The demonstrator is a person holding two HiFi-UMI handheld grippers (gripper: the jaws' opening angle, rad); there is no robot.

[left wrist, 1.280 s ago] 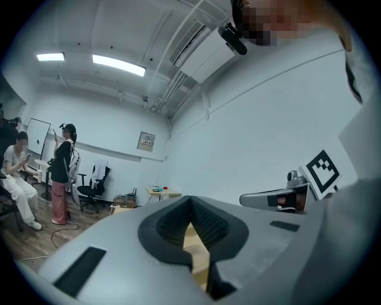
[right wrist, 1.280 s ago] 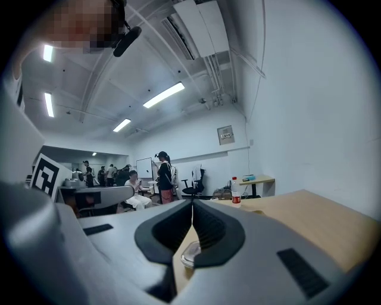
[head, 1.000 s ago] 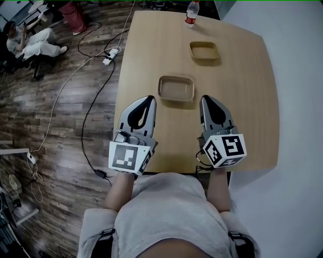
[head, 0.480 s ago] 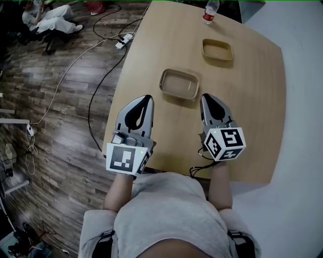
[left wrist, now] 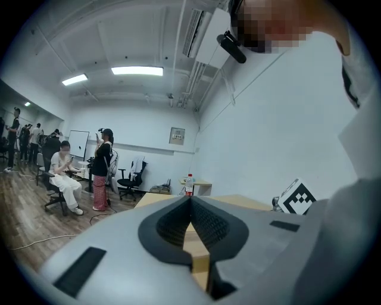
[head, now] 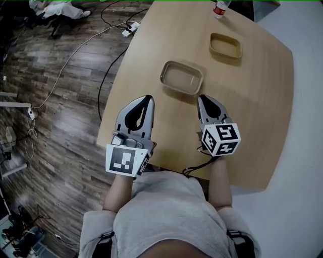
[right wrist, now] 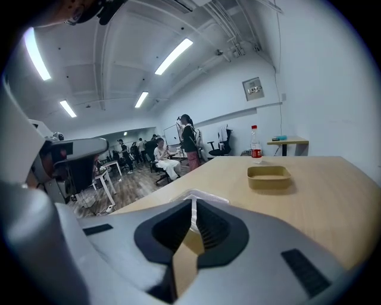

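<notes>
As right claw (head: 206,99) hovers, tray (head: 181,78) just ahead

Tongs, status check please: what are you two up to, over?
Left tongs shut, empty, over the table edge. Right tongs shut, empty, just short of the near tray. Second tray and bottle farther back, nothing between.

Grey left tool (head: 147,98), right tool (head: 202,98), marker cubes (head: 124,160); beige shirt (head: 166,214).
</notes>
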